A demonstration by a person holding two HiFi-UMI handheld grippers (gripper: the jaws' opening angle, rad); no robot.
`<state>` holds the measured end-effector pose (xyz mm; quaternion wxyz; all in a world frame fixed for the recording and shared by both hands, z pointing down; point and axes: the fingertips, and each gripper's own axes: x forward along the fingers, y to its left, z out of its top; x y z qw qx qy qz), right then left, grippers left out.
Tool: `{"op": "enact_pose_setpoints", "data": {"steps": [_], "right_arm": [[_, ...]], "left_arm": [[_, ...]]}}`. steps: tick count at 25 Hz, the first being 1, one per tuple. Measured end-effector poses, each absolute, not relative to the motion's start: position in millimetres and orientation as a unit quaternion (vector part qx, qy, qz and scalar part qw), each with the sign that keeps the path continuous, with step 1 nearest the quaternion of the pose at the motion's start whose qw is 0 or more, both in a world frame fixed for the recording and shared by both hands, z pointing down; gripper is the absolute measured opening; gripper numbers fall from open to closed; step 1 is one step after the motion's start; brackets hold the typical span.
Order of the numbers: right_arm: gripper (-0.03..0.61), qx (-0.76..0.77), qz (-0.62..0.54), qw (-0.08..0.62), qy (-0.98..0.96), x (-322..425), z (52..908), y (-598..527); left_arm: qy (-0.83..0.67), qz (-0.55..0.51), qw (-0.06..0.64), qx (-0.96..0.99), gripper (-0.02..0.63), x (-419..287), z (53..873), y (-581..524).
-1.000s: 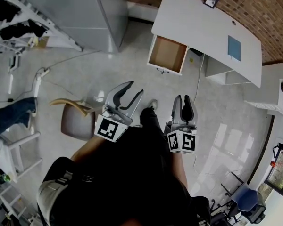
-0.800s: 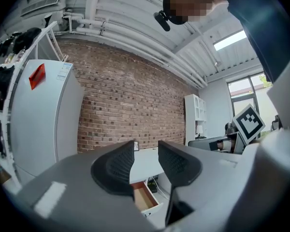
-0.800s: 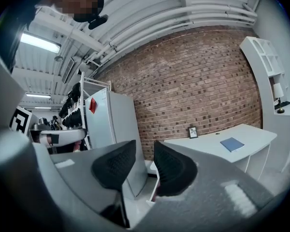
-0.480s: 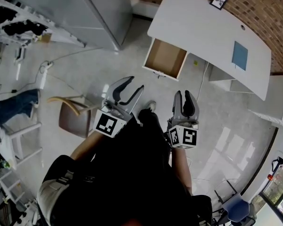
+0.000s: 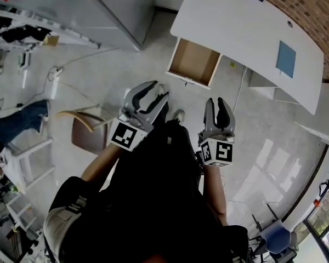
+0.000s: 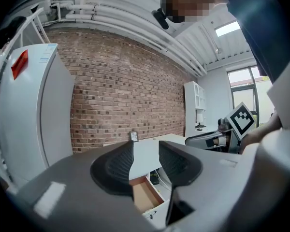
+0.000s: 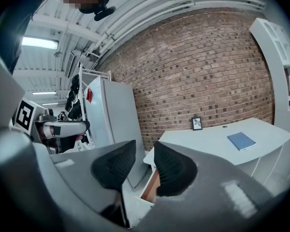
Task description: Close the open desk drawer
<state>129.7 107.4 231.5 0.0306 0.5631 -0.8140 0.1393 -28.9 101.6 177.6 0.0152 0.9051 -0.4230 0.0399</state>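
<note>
Pulled out at the table's (image 5: 236, 21) left corner: drawer (image 5: 194, 62), brown inside, white front, small handle. Left gripper (image 5: 156, 91) and right gripper (image 5: 215, 103) well apart from it, jaws spread.

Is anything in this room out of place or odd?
Yes. The drawer of the white desk stands pulled far out over the floor. Its wooden inside looks empty.
</note>
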Motion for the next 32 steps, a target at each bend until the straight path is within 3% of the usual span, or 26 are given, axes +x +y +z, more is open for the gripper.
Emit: {"op": "enact_pose_setpoints", "data": {"steps": [12, 21, 32], "right_arm": [[0.133, 0.549, 0.164, 0.083, -0.815, 111, 287, 60], [0.138, 0.51, 0.195, 0.189, -0.816, 104, 361, 47], [0.138, 0.426, 0.185, 0.31, -0.83, 98, 450, 37]], "left_arm": [[-0.339, 0.151, -0.01, 0.928, 0.175, -25, 237, 44], [-0.274, 0.214, 0.014, 0.938, 0.207, -17, 306, 30], [-0.196, 0.335, -0.007, 0.922, 0.212, -14, 417, 24]]}}
